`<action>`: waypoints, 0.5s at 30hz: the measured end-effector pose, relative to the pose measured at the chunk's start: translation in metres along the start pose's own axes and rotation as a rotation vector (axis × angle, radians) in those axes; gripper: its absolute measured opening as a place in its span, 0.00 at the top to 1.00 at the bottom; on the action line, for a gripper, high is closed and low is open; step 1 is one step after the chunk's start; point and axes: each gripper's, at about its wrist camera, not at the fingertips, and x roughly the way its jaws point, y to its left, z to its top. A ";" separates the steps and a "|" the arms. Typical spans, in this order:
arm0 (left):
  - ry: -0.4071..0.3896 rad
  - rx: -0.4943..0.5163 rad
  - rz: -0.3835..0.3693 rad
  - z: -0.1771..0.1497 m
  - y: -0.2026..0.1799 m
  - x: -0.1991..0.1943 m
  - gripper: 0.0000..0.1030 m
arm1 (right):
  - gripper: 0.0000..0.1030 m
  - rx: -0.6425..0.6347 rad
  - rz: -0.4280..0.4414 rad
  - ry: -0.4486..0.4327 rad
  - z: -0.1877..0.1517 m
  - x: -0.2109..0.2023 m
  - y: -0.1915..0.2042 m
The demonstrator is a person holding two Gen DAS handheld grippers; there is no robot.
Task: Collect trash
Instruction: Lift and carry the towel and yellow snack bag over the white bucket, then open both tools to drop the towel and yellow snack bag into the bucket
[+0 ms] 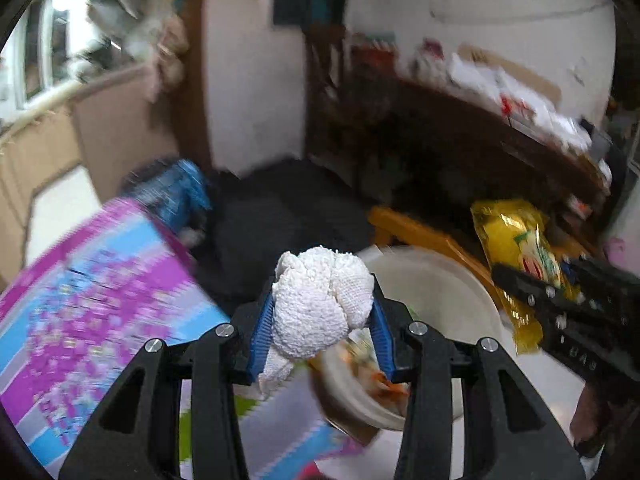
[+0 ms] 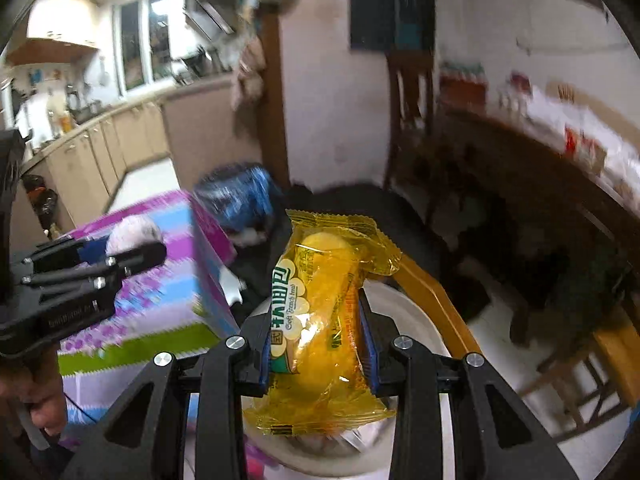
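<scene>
Left wrist view is showing the left tongs point(image 1: 320, 312) clamping a crumpled white tissue wad point(image 1: 320, 300) at lower centre, above a white bin point(image 1: 440, 280). Right wrist view alone is showing the right tongs point(image 2: 316, 344) gripping an upright, glossy yellow bread wrapper point(image 2: 320, 320).

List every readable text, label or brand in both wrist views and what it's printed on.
"Soft French bread": small script on the yellow snack wrapper, held in the right gripper.
Large green Chinese characters on the same wrapper: visible, not readable with certainty.
Embossed lettering on the left gripper's body: too blurred to read.
Embossed lettering on the right gripper's body in the left wrist view: unreadable.
Purple and blue box: print motion-blurred.
White tissue wad: no text.
</scene>
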 end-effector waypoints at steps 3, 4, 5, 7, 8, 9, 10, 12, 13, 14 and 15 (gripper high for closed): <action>0.099 -0.005 -0.029 -0.006 -0.012 0.035 0.61 | 0.67 0.012 0.002 0.095 0.002 0.028 -0.028; 0.124 -0.006 -0.026 -0.008 -0.014 0.046 0.61 | 0.67 0.017 0.005 0.119 0.002 0.037 -0.036; 0.151 -0.004 -0.025 -0.011 -0.016 0.057 0.61 | 0.67 0.028 0.020 0.146 0.001 0.046 -0.043; 0.200 0.016 -0.008 -0.017 -0.020 0.079 0.61 | 0.67 0.059 0.052 0.184 -0.003 0.060 -0.050; 0.214 0.021 -0.002 -0.020 -0.021 0.083 0.61 | 0.67 0.066 0.060 0.197 -0.005 0.066 -0.050; 0.230 0.022 0.004 -0.023 -0.020 0.091 0.61 | 0.67 0.073 0.065 0.211 -0.007 0.073 -0.055; 0.237 0.019 0.007 -0.024 -0.020 0.094 0.61 | 0.67 0.076 0.069 0.220 -0.012 0.077 -0.055; 0.245 0.017 0.011 -0.028 -0.018 0.101 0.61 | 0.67 0.073 0.079 0.236 -0.023 0.083 -0.051; 0.246 0.019 0.013 -0.028 -0.018 0.101 0.61 | 0.67 0.073 0.083 0.239 -0.025 0.086 -0.051; 0.245 0.021 0.016 -0.027 -0.019 0.101 0.61 | 0.67 0.074 0.085 0.241 -0.030 0.084 -0.044; 0.241 0.019 0.017 -0.027 -0.017 0.102 0.61 | 0.67 0.074 0.089 0.243 -0.031 0.087 -0.034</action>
